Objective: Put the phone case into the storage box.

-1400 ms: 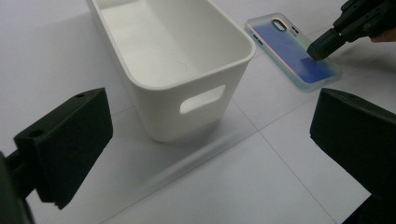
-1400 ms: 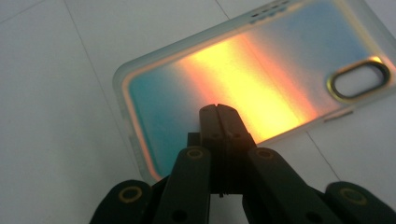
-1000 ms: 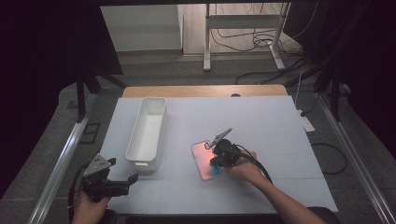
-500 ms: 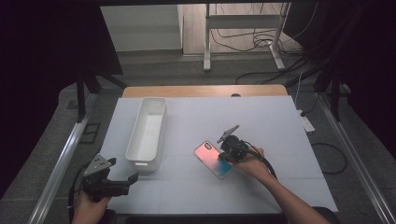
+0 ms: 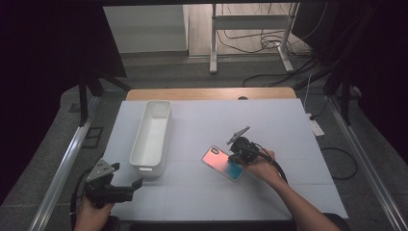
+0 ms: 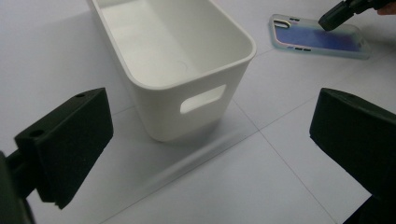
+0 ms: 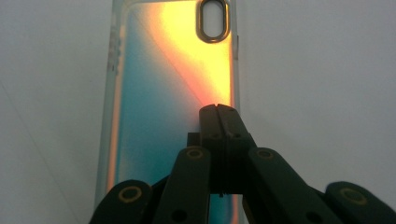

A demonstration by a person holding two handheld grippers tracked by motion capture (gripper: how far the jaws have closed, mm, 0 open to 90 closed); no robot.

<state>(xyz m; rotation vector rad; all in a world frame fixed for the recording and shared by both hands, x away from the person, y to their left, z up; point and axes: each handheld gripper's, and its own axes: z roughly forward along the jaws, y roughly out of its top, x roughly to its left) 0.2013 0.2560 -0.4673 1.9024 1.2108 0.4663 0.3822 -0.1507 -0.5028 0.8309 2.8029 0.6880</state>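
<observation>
Lying flat on the white table, one iridescent phone case sits just right of the table's centre, its camera cutout toward 10 o'clock in the high view. One right gripper, jaws pressed together with nothing between them, rests its tips over the case's 3 o'clock end; whether they touch it I cannot tell. One long white bin stands at 9 o'clock from the case, well apart. One left gripper, jaws spread wide and empty, hovers at the table's 7 o'clock corner, near the bin's handle end.
</observation>
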